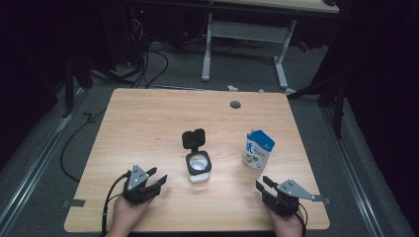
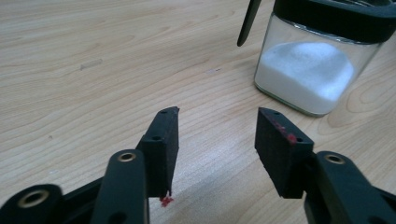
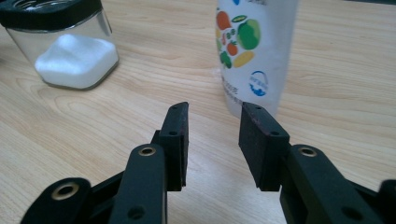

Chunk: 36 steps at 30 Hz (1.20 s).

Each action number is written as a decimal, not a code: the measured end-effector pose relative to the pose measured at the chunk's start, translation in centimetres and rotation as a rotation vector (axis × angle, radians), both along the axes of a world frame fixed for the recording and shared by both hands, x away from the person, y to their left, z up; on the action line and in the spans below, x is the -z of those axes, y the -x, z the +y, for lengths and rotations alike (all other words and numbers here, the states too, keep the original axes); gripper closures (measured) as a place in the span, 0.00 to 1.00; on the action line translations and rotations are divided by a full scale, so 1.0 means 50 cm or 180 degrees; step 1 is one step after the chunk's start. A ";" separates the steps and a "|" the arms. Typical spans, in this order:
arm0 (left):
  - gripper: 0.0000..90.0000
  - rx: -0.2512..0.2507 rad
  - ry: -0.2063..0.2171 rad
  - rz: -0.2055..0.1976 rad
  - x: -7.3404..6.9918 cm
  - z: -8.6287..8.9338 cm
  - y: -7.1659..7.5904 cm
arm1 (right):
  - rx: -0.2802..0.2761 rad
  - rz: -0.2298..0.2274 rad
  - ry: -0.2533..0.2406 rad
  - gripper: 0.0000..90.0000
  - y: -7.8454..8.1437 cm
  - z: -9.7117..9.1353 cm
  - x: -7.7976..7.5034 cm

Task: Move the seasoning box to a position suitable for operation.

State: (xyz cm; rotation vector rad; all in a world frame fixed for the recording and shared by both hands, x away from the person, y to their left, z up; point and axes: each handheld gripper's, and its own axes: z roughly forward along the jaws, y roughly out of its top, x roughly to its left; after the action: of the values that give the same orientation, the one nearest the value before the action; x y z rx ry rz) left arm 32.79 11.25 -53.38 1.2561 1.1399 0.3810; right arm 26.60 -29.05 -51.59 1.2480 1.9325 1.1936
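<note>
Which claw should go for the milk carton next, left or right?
Right, probably. The right claw sits open just in front of the milk carton, which stands straight ahead of its jaws. The left claw is nearer the open jar, which lies between it and the carton.

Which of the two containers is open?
The glass jar of white powder: its black lid is flipped up. The blue-topped carton looks closed.

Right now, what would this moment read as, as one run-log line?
left tool: open, empty, near jar | right tool: open, empty, near carton | jar: lid flipped open, white powder inside | carton: upright, untouched
</note>
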 end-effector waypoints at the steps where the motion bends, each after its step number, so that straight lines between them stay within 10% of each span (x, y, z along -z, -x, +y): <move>1: 0.58 0.0007 0.0013 0.0001 0.000 -0.001 0.001 | -0.0020 0.0006 0.0004 0.70 -0.002 0.004 0.001; 18: 0.60 0.0052 0.0128 0.0048 -0.012 -0.021 0.006 | -0.0434 -0.0029 0.0080 0.70 -0.056 0.095 -0.001; 36: 0.97 0.0214 0.0059 0.0166 -0.005 -0.123 -0.007 | -0.0470 0.0009 0.0040 0.79 -0.069 0.115 0.003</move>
State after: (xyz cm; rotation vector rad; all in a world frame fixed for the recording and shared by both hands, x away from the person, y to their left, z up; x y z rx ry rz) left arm 33.14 5.10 -53.14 1.2909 1.1398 0.2883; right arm 30.04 -23.31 -51.77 1.1170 2.0610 1.2506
